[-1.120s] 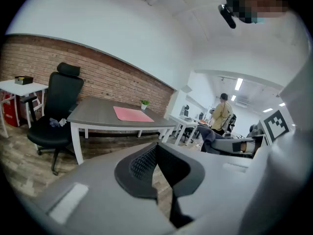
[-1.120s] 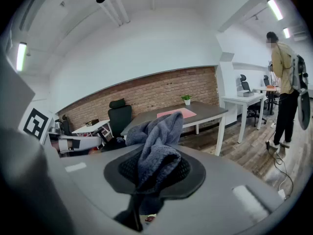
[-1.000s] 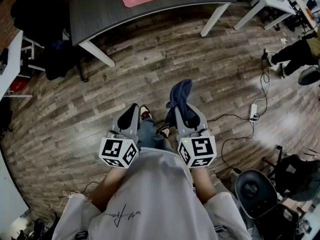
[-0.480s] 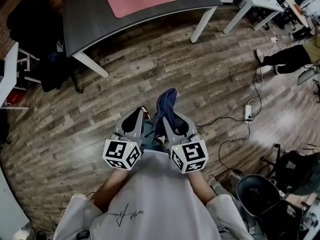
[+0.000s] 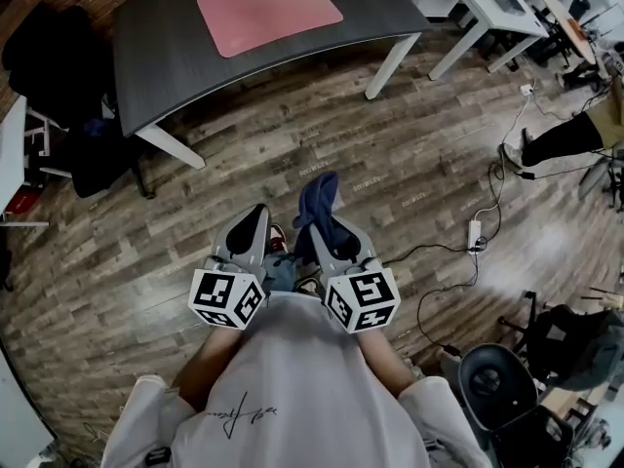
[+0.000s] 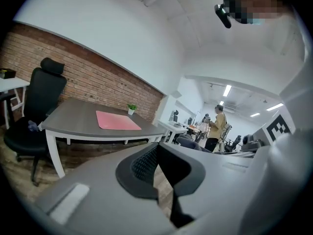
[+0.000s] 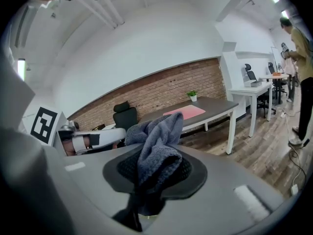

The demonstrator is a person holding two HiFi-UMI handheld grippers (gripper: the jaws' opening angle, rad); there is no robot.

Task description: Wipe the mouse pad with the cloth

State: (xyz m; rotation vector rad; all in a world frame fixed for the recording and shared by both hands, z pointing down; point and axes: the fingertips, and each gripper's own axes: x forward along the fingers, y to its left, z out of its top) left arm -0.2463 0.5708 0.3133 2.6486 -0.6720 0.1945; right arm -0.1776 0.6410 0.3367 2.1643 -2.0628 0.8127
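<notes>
Cloth (image 5: pixel 318 198) bunched in clamped jaws of right gripper (image 5: pixel 331 230); jaws of left gripper (image 5: pixel 250 227) together, empty.

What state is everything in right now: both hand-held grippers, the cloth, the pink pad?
Left hand-held gripper: jaws together, holding nothing.
Right hand-held gripper: shut on the cloth.
Cloth: bunched, sticking up out of the jaws.
Mouse pad: lying flat on the desk, bare, not touched.

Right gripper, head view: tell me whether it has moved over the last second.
Yes. The right gripper, shut on the cloth, has come slightly forward, toward the desk; the floor gap between them has narrowed.
</notes>
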